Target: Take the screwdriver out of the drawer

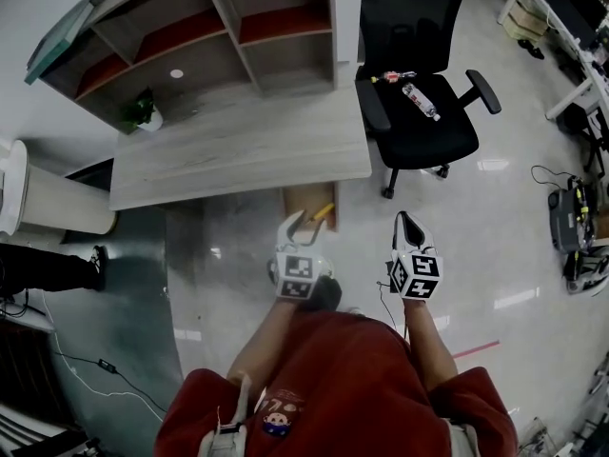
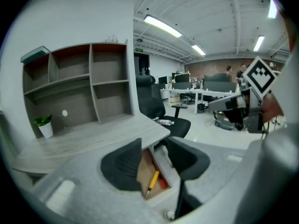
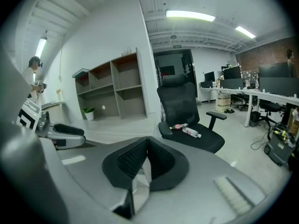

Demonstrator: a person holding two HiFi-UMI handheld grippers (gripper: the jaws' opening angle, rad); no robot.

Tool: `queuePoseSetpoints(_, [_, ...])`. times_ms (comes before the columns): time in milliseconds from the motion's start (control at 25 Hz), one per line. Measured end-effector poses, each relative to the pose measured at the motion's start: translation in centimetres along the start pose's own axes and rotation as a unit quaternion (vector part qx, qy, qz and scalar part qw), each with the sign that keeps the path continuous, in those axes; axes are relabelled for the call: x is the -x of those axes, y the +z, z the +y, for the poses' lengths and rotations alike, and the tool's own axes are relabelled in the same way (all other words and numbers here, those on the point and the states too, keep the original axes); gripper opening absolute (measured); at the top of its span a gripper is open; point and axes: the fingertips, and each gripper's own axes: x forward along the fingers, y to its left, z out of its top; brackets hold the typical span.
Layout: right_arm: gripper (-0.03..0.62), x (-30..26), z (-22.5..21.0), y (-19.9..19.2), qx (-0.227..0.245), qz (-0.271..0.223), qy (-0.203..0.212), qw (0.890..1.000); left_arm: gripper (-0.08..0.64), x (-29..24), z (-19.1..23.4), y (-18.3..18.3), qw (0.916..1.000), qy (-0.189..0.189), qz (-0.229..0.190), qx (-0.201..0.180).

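Observation:
A yellow-handled screwdriver (image 1: 324, 212) lies in the open wooden drawer (image 1: 303, 201) under the desk's front edge. In the left gripper view the screwdriver (image 2: 153, 182) shows between the jaws, beside something red, on the drawer (image 2: 148, 174) floor. My left gripper (image 1: 299, 228) hovers just in front of the drawer, open and empty (image 2: 156, 164). My right gripper (image 1: 406, 225) hangs to the right over the floor, its jaws shut together on nothing (image 3: 145, 154).
The grey desk (image 1: 238, 146) carries a shelf unit (image 1: 209, 27) and a small potted plant (image 1: 143, 112). A black office chair (image 1: 419, 112) with a bottle (image 1: 419, 101) on its seat stands right of the desk. Cables and equipment (image 1: 571, 217) lie at far right.

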Motion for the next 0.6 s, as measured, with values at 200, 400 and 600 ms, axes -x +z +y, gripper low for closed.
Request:
queuePoseSetpoints(200, [0.002,-3.5,0.8,0.0,-0.004,0.014,-0.005,1.0,0.172,-3.0,2.1,-0.5,0.9996,-0.021,0.017,-0.004])
queuePoseSetpoints(400, [0.002,-6.6,0.7,-0.9,-0.008,0.034,-0.013,0.999,0.172,-6.3,3.1,-2.3,0.998,-0.047,0.04,-0.012])
queuePoseSetpoints(600, [0.002,-9.2,0.5,-1.8,-0.012,0.055,-0.021,0.998,0.172,-9.2,3.7,-4.2,0.995,-0.075,0.064,-0.016])
